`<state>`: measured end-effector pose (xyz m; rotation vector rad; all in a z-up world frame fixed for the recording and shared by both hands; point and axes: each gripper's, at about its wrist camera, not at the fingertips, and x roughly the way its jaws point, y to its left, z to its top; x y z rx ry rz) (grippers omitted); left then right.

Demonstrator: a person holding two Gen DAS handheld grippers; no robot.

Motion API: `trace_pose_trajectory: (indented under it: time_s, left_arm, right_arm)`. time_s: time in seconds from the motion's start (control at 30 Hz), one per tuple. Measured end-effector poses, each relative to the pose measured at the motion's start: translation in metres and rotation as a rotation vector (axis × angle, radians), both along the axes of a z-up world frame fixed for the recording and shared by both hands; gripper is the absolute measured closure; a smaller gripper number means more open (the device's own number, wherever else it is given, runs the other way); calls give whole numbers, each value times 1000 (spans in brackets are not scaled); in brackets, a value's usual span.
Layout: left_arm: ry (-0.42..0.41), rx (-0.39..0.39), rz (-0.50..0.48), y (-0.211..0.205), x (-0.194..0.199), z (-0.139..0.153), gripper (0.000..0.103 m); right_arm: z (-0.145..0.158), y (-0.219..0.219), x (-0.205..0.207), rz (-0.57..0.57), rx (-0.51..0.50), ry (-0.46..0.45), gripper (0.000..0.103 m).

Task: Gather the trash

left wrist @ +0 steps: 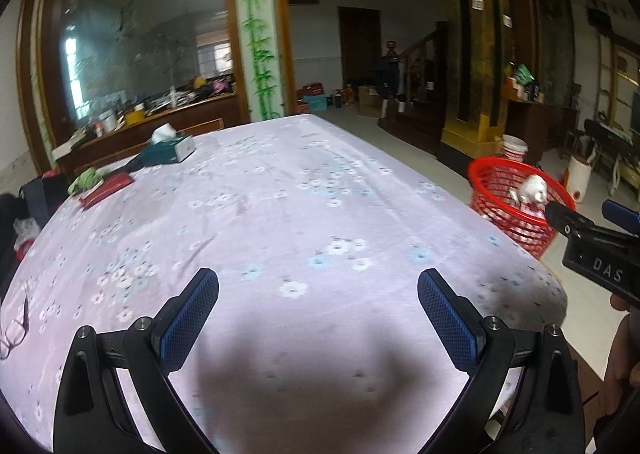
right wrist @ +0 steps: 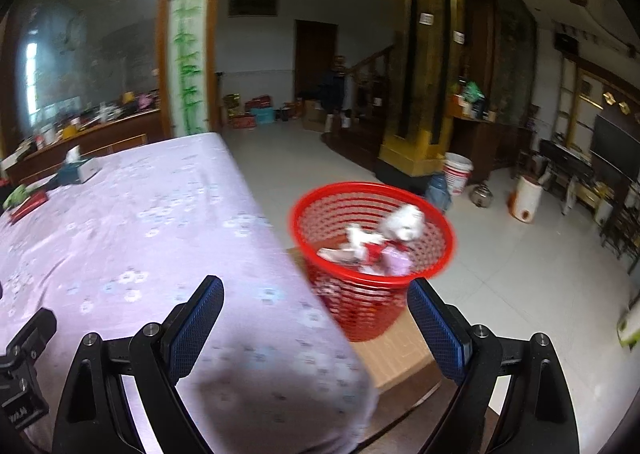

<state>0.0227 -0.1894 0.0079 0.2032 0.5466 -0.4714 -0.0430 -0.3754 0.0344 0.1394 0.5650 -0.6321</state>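
Both claws stood wide open and empty. Left claw (left wrist: 318, 318) hovered low over bare floral cloth on the bench (left wrist: 280, 190), pads well apart, nothing between them. Right claw (right wrist: 316, 328) hung at the bench's corner, likewise spread, one pad over the cloth, the other over the floor side.

Just ahead of the right claw and slightly to its right, off the bench edge: red mesh basket (right wrist: 372, 198), seemingly set on a cardboard box (right wrist: 396, 354). Inside it, crumpled white and pink trash (right wrist: 384, 242), blurred, kinds not told apart. Judged light, soft, crushable; would give under the pads without slipping much, so any pinch across the bulk of a wad would serve. Basket itself judged light and springy, easily tipped if knocked at the rim.

Ahead of the left claw, no loose scrap seen on the near cloth. Far ahead and to its left, near the bench's far edge: green crumpled thing (left wrist: 86, 178) touching a red flat packet (left wrist: 106, 188), possibly trash, too small to say. If so, the wad probably soft and best pinched across its middle; the packet thin and flat, awkward to lift except by an edge. Beyond those, tissue box (left wrist: 170, 148), upright tissue showing, presumably not trash.

At far left of the left claw, spectacles (left wrist: 16, 330) on the cloth; fragile, best avoided.
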Motion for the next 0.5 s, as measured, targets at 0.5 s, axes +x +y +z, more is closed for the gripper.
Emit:
trace_pose_trajectory:
  time_s: [0.5]
  left_arm:
    - [291,-35,407,188,94,-35,4]
  right_arm:
    - [-44,143,152,442,199,243,6]
